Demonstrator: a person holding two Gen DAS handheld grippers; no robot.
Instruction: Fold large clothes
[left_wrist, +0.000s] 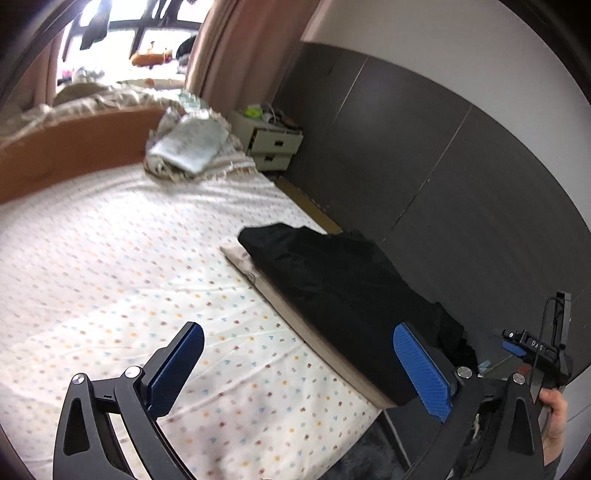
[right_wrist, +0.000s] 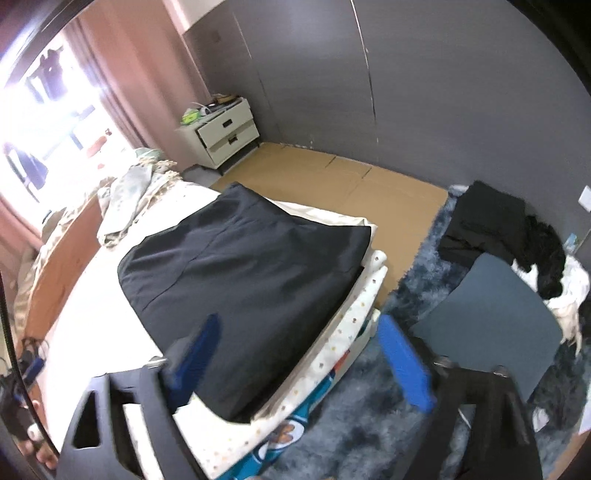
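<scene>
Bedroom, bed with dotted sheet (left_wrist: 147, 258). Folded black garment (right_wrist: 243, 280) lies flat near the bed's right edge, on top of a cream folded layer (left_wrist: 295, 314) that shows beneath it as a pale strip. Stack sits close to the edge, presumably so finished pieces stay out of the open sheet area used for folding.

Left gripper (left_wrist: 299, 369): jaws spread wide, nothing between them. One blue pad (left_wrist: 421, 373) overlaps the garment's near end in the left wrist view; whether it touches the cloth or hovers above, I cannot tell from this angle. The other pad is over bare sheet.

Right gripper (right_wrist: 301, 358): jaws also spread, empty. It hangs over the bed's corner, one finger above the garment, the other out over the blue shaggy rug (right_wrist: 369, 424). Picture is motion-blurred here, so contact is uncertain.

On the rug, well apart from the bed: a heap of dark and white clothes (right_wrist: 517, 251) partly resting on a blue-grey flat board (right_wrist: 495, 321). Likely the unfolded supply.

Judgement: the black piece looks done, a neat rectangle with squared edges. Both grippers being open and empty suits a reach for the next garment from the heap.

Background: nightstand (right_wrist: 225, 133), pink curtain (left_wrist: 236, 48), rumpled blanket (left_wrist: 192, 147) at the bed's far end.
</scene>
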